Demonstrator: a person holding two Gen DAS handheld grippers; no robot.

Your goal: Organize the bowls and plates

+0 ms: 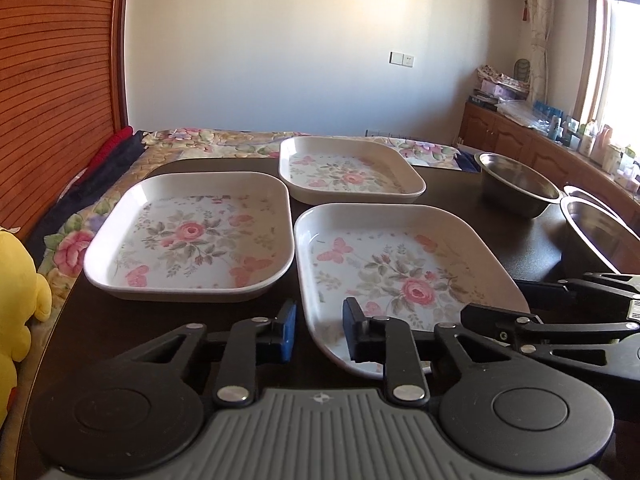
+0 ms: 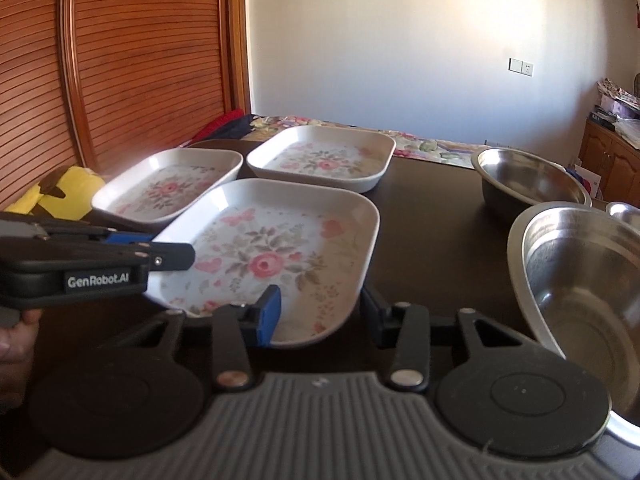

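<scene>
Three square white plates with a rose print lie on the dark table (image 1: pixel 448 184): a near plate (image 1: pixel 400 264) (image 2: pixel 272 256), a left plate (image 1: pixel 188 236) (image 2: pixel 168 188) and a far plate (image 1: pixel 348 176) (image 2: pixel 324 160). My left gripper (image 1: pixel 320 330) (image 2: pixel 172 256) is open, its fingers either side of the near plate's left front rim. My right gripper (image 2: pixel 320 314) (image 1: pixel 560 320) is open too and straddles that plate's near right corner. Steel bowls stand to the right: a far one (image 1: pixel 516 188) (image 2: pixel 532 180) and a nearer one (image 1: pixel 600 232) (image 2: pixel 580 288).
A third steel rim (image 2: pixel 624 210) peeks out behind the nearer bowl. A yellow plush toy (image 1: pixel 20 280) (image 2: pixel 60 196) sits off the table's left edge. Beyond the table is a floral quilt (image 1: pixel 224 144), with a slatted wooden panel (image 2: pixel 140 60) at left.
</scene>
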